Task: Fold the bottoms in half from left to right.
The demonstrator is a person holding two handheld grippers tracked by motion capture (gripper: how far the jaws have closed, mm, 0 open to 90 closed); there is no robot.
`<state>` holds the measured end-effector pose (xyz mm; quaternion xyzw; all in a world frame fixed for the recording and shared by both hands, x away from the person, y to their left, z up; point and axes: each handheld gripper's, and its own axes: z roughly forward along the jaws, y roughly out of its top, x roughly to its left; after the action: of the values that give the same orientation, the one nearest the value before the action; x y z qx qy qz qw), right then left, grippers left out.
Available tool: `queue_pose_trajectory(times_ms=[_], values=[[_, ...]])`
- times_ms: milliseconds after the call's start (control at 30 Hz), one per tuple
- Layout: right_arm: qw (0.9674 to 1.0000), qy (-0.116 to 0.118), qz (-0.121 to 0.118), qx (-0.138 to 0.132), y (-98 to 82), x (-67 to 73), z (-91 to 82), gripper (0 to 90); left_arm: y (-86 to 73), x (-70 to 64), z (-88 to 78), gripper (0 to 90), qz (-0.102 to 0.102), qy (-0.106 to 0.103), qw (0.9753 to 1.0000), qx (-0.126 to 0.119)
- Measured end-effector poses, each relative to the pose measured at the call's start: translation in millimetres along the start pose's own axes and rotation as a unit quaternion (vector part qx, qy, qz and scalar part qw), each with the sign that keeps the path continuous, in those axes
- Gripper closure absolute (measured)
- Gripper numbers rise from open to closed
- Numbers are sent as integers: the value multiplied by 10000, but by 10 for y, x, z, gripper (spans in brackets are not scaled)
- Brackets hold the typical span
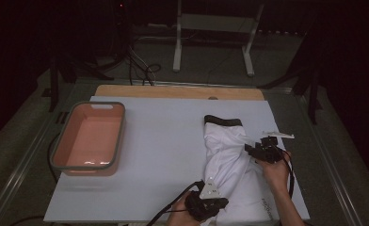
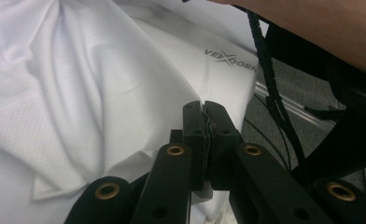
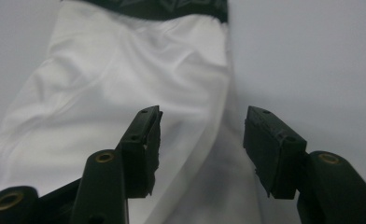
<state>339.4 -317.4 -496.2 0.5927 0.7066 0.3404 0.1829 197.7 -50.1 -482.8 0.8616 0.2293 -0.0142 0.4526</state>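
A board (image 1: 164, 122) lies on the surface (image 1: 173, 92), whose far strip shows behind it. On the board's left part sits a tub (image 1: 89, 137). Well apart from it, on the right part, lies my shirt (image 1: 232, 165), stretched from the near edge toward the far side, its collar band (image 1: 222, 121) at the far end. My left claw (image 1: 213, 203) is at the shirt's near left edge, just before the board's front edge. My right claw (image 1: 254, 149) is at the shirt's right edge, farther back. Beyond the surface stands a frame (image 1: 213, 33) on the floor, with cables (image 1: 142, 66) to its left.
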Motion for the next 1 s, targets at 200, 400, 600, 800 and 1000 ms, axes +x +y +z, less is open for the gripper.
queue_pose_trajectory(times_ms=[200, 400, 600, 800, 1000], values=[[9999, 131, -111, 12, -100, 21, -180, 481, 45, -12, 52, 886, 38, -84, 9999, -49], [9995, 203, -65, 220, -250, 36, -230, 551, 92, -46, 48, 886, 75, -103, 9998, -135], [9982, 350, -58, 490, -327, 81, -234, 745, 134, -79, 59, 886, 155, -126, 9997, -150], [9984, 194, -384, 370, -282, 125, -241, 895, 185, -144, 115, 886, 218, -222, 9994, -152], [9991, 51, -345, 243, -247, 72, -228, 897, 227, -220, 183, 879, 332, -383, 9987, -79]])
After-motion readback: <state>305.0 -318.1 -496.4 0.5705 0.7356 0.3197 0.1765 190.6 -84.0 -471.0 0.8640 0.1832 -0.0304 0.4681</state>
